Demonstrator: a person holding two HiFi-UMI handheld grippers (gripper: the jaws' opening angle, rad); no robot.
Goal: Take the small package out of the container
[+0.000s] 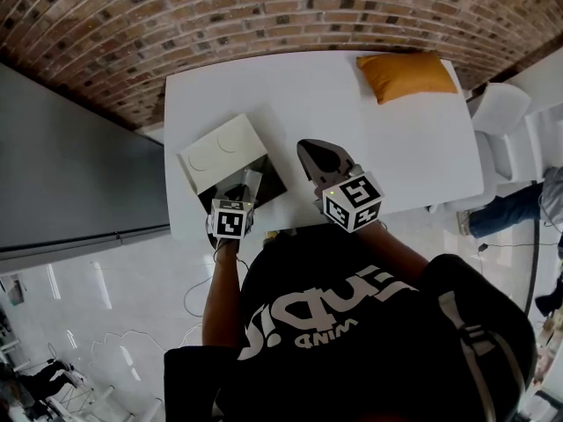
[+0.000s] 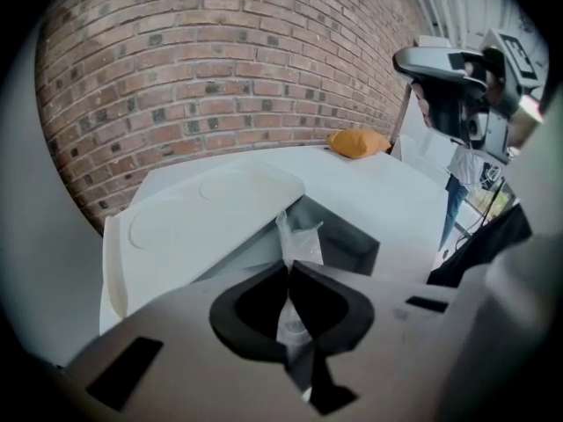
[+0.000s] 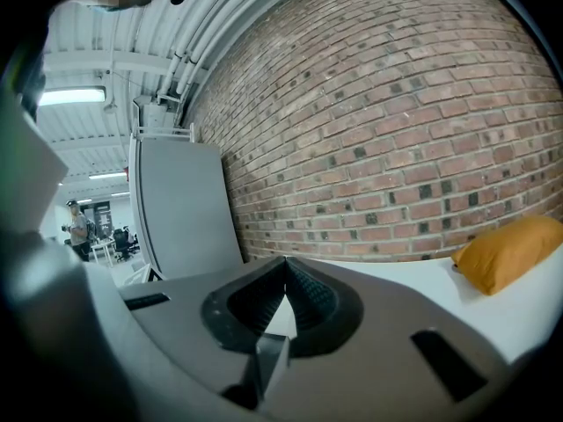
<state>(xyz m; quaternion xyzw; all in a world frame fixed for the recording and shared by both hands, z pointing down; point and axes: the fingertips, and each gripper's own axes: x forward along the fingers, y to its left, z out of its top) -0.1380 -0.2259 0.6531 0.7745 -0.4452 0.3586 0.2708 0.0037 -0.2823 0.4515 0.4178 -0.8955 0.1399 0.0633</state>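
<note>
A dark open container [image 1: 271,176] [image 2: 348,241] stands at the front left of the white table [image 1: 352,104], its white lid [image 1: 222,150] [image 2: 198,222] folded back to the left. My left gripper [image 1: 250,181] [image 2: 288,267] reaches into the container's mouth. Its jaws are shut on a small clear plastic package [image 2: 299,244], whose crumpled top sticks up beyond the tips. My right gripper [image 1: 310,149] [image 3: 284,263] is held above the table right of the container, shut with nothing in it. It also shows high at the right of the left gripper view [image 2: 440,61].
An orange cushion [image 1: 406,75] [image 2: 356,141] [image 3: 510,251] lies at the table's far right corner. A brick wall runs behind the table. A grey partition [image 1: 70,174] stands to the left, a white chair [image 1: 501,112] to the right, with a person's leg [image 1: 506,211] nearby.
</note>
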